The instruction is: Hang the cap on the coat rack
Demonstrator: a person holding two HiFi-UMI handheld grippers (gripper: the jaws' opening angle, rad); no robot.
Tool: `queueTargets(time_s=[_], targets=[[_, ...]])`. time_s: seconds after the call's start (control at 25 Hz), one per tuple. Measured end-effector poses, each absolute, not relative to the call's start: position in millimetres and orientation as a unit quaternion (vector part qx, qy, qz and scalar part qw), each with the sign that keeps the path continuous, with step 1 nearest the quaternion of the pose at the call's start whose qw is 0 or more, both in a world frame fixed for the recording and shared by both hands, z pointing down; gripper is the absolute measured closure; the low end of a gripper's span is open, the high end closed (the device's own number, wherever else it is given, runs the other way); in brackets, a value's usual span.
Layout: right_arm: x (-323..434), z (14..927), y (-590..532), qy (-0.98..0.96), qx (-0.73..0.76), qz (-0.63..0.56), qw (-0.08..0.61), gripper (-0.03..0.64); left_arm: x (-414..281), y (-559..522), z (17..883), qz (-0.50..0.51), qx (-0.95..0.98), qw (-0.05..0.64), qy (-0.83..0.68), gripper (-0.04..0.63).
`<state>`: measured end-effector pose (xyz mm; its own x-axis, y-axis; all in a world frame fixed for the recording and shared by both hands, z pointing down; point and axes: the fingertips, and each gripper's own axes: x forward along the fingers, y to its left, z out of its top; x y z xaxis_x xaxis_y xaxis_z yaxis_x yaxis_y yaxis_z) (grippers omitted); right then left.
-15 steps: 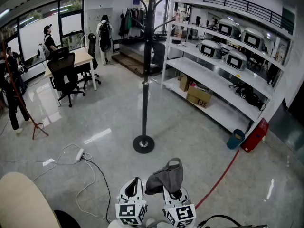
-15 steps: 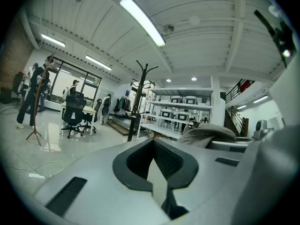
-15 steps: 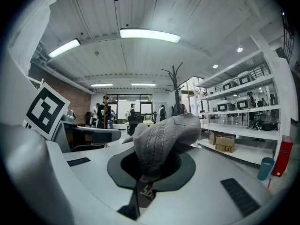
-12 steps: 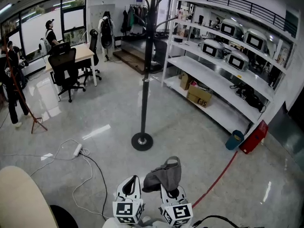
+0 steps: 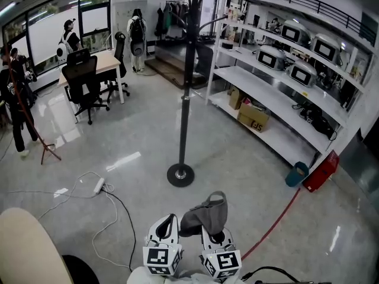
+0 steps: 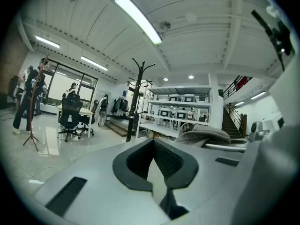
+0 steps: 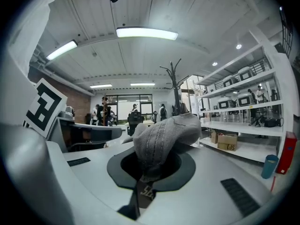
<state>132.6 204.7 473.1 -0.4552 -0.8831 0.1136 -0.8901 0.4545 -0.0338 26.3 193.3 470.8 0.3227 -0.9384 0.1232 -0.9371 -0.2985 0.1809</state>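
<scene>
A grey cap [image 5: 206, 215] hangs bunched from my right gripper [image 5: 213, 231], which is shut on its fabric low in the head view. In the right gripper view the cap [image 7: 166, 135] bulges up out of the right gripper [image 7: 147, 172], a strap pinched in the seam. My left gripper [image 5: 167, 228] sits just to its left, shut and holding nothing. The left gripper [image 6: 154, 165] shows its pads together, and the cap [image 6: 201, 136] lies off to its right. The black coat rack [image 5: 185, 99] stands on a round base [image 5: 180, 174] ahead of both grippers, its top hooks cut off.
White shelving [image 5: 278, 93] with appliances and cardboard boxes [image 5: 254, 118] runs along the right. A teal bin [image 5: 295, 174] and a red hose [image 5: 278, 220] lie right of the rack. A power strip [image 5: 99, 186] with cables is at left, a desk with chairs [image 5: 86, 84] behind, people far left.
The head view has shifted slightly toward the rack and shelving. Both grippers and the cap keep the same places at the bottom of the view.
</scene>
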Motion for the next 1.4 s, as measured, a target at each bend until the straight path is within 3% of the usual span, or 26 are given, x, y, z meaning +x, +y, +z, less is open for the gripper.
queueTargets(time_s=[1.4], targets=[[53.1, 467.5, -7.7, -0.840, 0.539, 0.030, 0.047, 0.591, -47.2, -24.5, 468.1, -0.016, 0.827, 0.104, -0.553, 0.594]])
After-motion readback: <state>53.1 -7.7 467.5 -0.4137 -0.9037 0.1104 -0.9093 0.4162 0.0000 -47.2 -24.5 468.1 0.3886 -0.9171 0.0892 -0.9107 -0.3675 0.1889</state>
